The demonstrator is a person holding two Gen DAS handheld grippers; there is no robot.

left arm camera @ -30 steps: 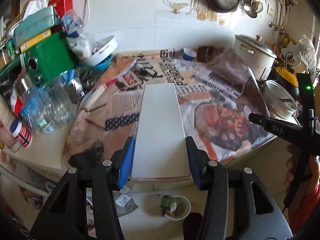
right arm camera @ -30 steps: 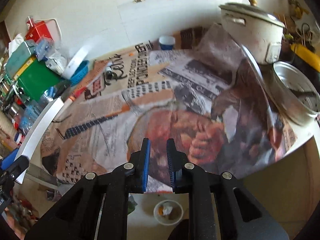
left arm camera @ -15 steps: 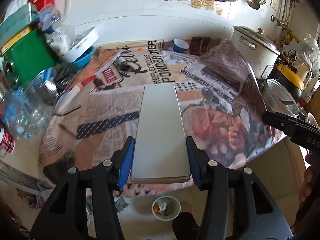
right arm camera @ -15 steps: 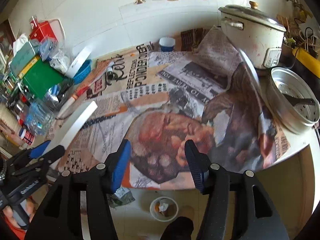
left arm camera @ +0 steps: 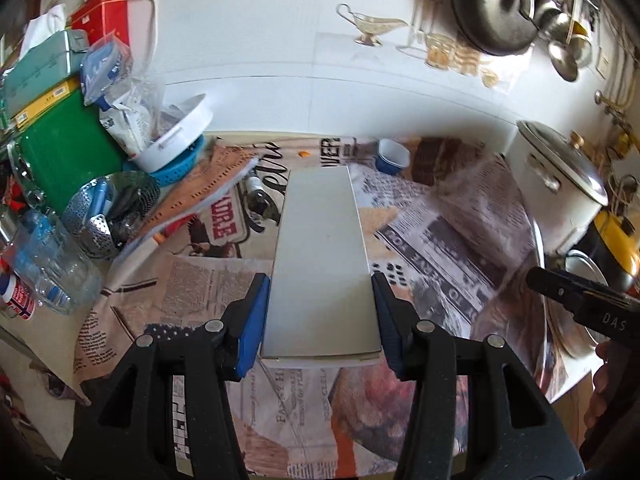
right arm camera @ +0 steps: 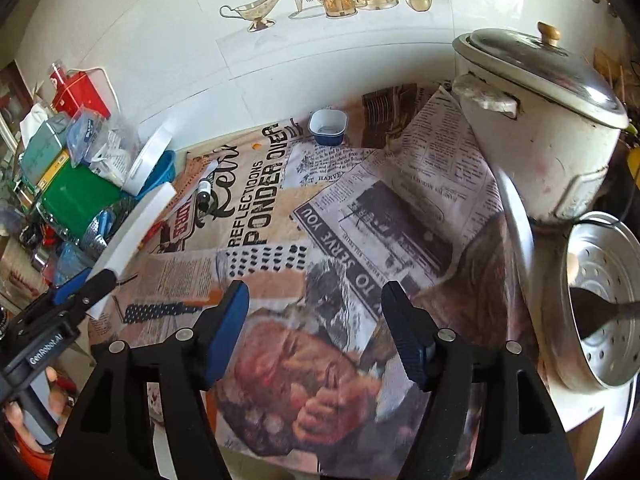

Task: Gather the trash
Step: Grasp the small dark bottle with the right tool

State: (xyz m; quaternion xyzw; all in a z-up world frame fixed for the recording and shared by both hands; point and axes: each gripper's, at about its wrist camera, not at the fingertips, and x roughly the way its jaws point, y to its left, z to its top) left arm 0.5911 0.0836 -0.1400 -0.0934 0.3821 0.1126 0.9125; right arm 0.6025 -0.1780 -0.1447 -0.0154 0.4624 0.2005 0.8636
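Flat white box (left arm camera: 322, 264) held level above the newspaper-covered table (left arm camera: 440, 240).

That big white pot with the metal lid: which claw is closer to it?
Right. The right claw hangs open over the newspaper just beside the white pot; the left claw, gripping the white board, sits further away.

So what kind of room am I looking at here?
Most likely a home kitchen: a lidded white cooker pot on the newspaper-print tablecloth, a perforated steamer insert, and pans hanging on the wall.
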